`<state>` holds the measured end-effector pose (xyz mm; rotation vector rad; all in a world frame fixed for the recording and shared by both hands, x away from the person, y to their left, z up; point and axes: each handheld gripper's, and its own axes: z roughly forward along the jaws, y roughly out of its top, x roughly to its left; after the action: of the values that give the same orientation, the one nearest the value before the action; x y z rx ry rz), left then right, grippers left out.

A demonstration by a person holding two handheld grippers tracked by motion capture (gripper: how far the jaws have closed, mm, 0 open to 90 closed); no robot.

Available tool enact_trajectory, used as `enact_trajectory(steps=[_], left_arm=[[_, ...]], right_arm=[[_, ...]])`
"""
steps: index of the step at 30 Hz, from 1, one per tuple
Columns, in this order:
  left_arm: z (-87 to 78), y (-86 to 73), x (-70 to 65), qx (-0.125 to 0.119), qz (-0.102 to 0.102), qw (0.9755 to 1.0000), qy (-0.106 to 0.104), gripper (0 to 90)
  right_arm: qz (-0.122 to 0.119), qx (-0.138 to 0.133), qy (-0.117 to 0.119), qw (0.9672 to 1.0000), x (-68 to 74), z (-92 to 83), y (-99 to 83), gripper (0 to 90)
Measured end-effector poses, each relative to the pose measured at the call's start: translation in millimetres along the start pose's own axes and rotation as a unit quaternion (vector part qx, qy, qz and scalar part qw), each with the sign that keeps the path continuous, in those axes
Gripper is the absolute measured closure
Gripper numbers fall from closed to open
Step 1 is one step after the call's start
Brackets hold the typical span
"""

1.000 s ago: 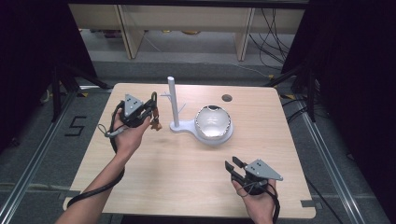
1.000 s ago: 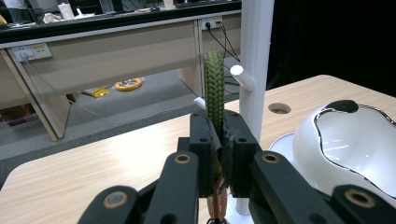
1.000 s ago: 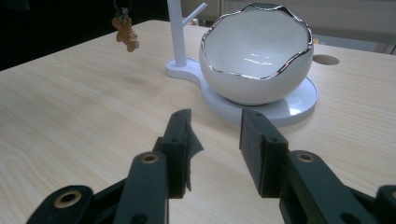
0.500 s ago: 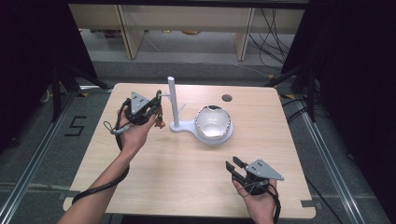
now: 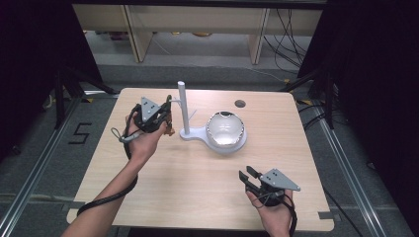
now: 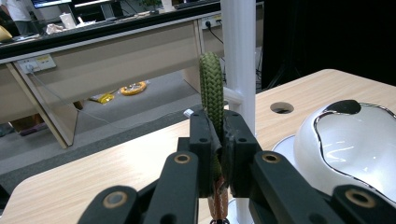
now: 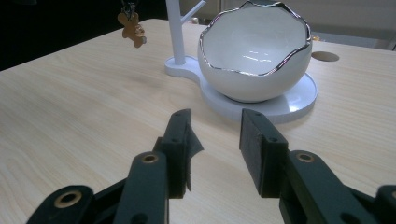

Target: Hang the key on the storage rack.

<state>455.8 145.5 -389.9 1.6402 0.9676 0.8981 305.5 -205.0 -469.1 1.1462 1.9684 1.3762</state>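
The left gripper (image 5: pixel 159 118) is hanging just beside the white post (image 5: pixel 183 109) of the stand (image 5: pixel 197 134), its jaws pinching a green braided cord (image 6: pixel 211 91) whose loop is standing up between them; a small brown charm (image 7: pixel 132 25) is dangling from the cord's lower end, clear of the worktop (image 5: pixel 163 182). The step in hand looks like hooking that loop over the short peg (image 6: pixel 233 96) branching off the post, which is sitting right behind the cord in the left gripper view. To do it well, the loop should be kept open and upright, lifted a little above the peg's tip, carried over it and then lowered, with the jaws parting only once the cord is bearing on the peg; letting go early would drop the charm onto the stand's base. The post is slim and the stand probably light, so a sideways knock could shift it or the egg-shaped bowl (image 5: pixel 226 129) seated on its dish. The right gripper (image 5: pixel 253 178) is resting near the worktop's front edge, well apart from the stand, its jaws spread and holding nothing; it could steady the base if needed.
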Motion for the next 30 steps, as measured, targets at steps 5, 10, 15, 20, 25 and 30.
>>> enact_trajectory(steps=[5,10,15,20,25,30], left_arm=[[-1.0,0.6,-3.6,-0.002,0.016,0.9999,0.007,83.2],[-4.0,-0.3,-9.9,0.001,0.022,0.9997,0.011,83.2],[-2.5,-2.9,-14.8,0.004,0.027,0.9996,0.01,83.2],[2.2,-2.3,-19.1,0.009,0.032,0.9995,0.001,83.2],[6.8,-2.3,-20.2,0.014,0.027,0.9995,-0.002,83.2],[11.9,-5.5,-20.3,0.019,0.025,0.9995,-0.01,83.1]], right_arm=[[-0.003,-0.012,0.005,0.9999,-1.0,1.9,0.1,64.5],[0.003,-0.009,0.006,0.9999,-0.5,1.2,0.1,64.5],[-0.007,-0.012,0.003,0.9999,-0.7,1.7,0.3,64.5],[0.0,-0.009,0.006,0.9999,-0.5,1.6,0.5,64.7],[0.0,-0.007,0.003,1.0,-0.2,0.6,0.8,64.9],[-0.004,-0.005,-0.001,1.0,-0.6,-0.8,1.3,65.0]])
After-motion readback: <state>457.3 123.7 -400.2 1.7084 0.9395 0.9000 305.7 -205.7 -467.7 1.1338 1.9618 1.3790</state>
